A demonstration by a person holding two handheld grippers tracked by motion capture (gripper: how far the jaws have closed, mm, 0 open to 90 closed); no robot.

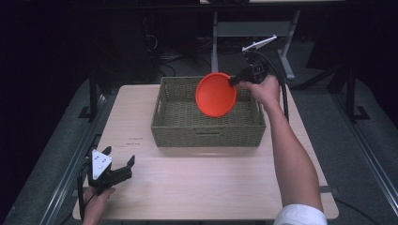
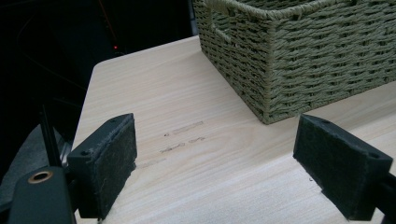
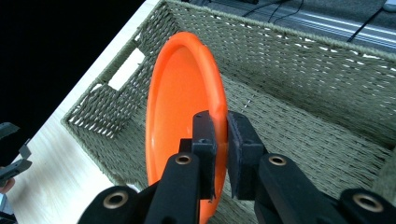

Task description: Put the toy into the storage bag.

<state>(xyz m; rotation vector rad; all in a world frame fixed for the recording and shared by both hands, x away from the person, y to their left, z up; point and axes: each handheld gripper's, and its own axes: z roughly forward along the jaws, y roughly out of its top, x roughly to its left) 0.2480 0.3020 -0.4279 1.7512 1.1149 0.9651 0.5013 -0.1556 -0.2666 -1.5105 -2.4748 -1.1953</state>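
An orange plate hangs on edge over the woven basket, tilted and above the basket's floor. My right gripper is shut on the plate's rim; in the right gripper view the orange plate stands nearly vertical between the two black pads of the right gripper, with the basket's inside behind it. My left gripper rests at the table's front left corner, open and holding nothing. In the left gripper view its pads stand wide apart over bare wood, the basket's corner ahead.
The light wooden table has faint pencil marks left of the basket. Dark floor, a desk frame and cables lie behind the table. The left gripper shows at the left edge of the right gripper view.
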